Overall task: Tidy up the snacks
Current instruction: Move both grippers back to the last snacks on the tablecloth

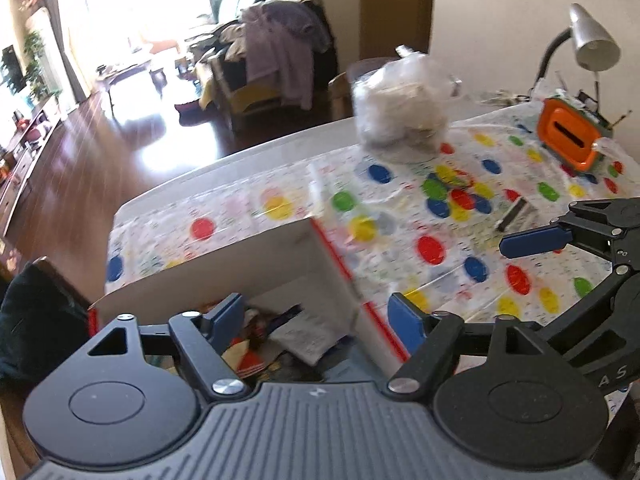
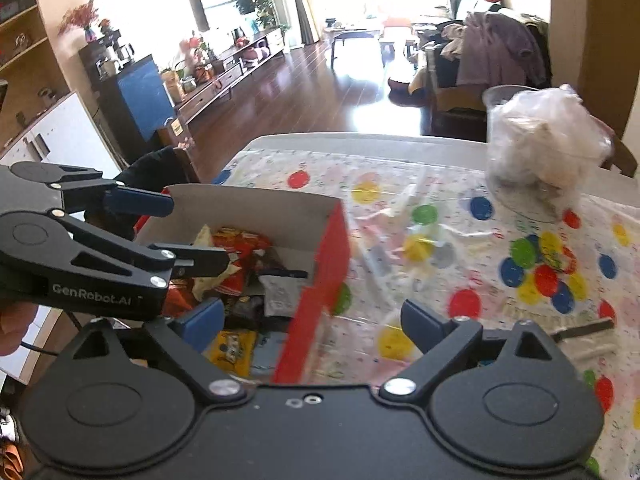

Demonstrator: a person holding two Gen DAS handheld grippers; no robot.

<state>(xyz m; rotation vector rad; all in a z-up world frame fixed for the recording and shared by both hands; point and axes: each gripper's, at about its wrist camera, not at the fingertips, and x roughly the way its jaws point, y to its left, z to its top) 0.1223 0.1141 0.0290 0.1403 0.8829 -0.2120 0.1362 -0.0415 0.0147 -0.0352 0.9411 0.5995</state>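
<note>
Blue pads sit on our two grippers, and both are wide open with nothing in them. Our left gripper (image 1: 316,320) hangs just over the near end of the box (image 1: 224,256), and our right gripper (image 2: 308,320) hangs beside it, partly over the box's red side and partly over the table.

The box is made of card, white inside and red outside. It sits on the near left part of the table. Inside it we see a pile of snacks (image 2: 240,268): red and orange packets, a yellow one, and a small white one. So we think a lot of the tidying is done.

Past the box, the tablecloth (image 1: 440,216) with big colored dots is mostly bare. A thin dark stick-like thing (image 1: 512,216) lies on it to the right. It may be a snack to put away, but it is too blurry for us to say.

Farther back is a clear bag (image 1: 404,108) with pale lumps inside. Maybe that goes in too. An orange holder (image 1: 568,136) and a gray lamp (image 1: 592,40) stand at the far right.
</note>
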